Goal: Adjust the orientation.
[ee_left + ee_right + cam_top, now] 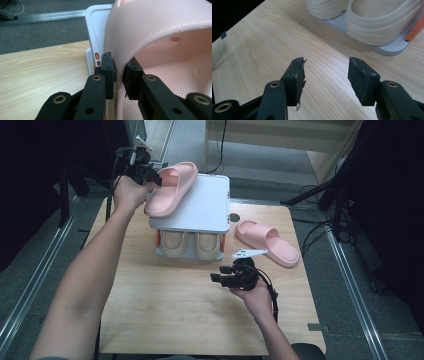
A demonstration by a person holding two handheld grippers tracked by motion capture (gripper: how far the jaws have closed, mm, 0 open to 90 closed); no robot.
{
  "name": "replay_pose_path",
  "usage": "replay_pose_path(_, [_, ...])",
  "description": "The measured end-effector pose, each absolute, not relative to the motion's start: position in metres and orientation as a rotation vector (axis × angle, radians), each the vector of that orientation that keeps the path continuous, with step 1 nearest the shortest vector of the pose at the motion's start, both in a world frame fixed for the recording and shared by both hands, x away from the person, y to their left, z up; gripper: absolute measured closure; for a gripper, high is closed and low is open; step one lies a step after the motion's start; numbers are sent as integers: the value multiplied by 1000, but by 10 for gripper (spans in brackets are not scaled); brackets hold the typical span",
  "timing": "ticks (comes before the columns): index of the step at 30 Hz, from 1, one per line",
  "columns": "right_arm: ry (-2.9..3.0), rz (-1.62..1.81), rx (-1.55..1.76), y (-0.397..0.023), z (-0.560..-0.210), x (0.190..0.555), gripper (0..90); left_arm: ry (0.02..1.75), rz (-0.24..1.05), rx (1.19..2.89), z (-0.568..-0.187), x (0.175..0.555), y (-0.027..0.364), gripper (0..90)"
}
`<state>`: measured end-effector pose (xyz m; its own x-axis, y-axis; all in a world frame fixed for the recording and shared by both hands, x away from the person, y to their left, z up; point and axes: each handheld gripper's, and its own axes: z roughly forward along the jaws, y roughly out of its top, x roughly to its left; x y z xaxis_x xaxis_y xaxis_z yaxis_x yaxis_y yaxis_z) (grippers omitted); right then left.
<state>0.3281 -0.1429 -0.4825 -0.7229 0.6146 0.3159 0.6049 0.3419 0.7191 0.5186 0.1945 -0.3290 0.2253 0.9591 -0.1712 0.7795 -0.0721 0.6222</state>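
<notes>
A pink slipper (172, 187) lies at an angle across the left part of the top of a white two-level rack (210, 205), its heel hanging over the left edge. My left gripper (156, 176) is shut on its strap. In the left gripper view one pad sits outside and one inside the pink slipper's (150, 30) strap, with the left gripper (120, 73) pinching it. A second pink slipper (267, 242) lies on the table to the right of the rack. My right gripper (220, 274) hovers open over the table in front of the rack, with the right gripper (327, 75) holding nothing.
A pair of beige slippers (192, 245) fills the rack's lower shelf (387, 47), and the beige slippers (372, 22) lie just ahead of the right jaws. The wooden table (165, 305) is bordered by grey floor, metal rails and dark stands.
</notes>
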Motion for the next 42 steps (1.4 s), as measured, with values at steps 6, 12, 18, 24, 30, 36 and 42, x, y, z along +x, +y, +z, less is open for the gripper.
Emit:
replay_pose_path(6, [2559,1363,1177,-145,-483,326,478,1573,418,1950,-335,515,182,758])
replay_pose_path(12, [2559,1355,1180,-146,-483,325,479,1549,400,1973,-332,511,180,718])
replay_pose_path(18, [2563,1346,1177,-145,-485,326,478,1531,394,1992,-332,509,180,713])
replay_pose_path(24, [2561,1348,1181,-145,-485,327,477,1491,419,2013,-333,510,178,710])
replay_pose_path(30, [2552,1352,1183,-146,-485,328,478,1482,363,1999,-330,509,183,622])
replay_pose_path(36, [2522,1365,1204,-155,-482,331,478,1443,351,1974,-321,501,193,543])
replay_pose_path(42, [2480,1363,1219,-170,-477,339,500,1422,312,1961,-322,486,207,509])
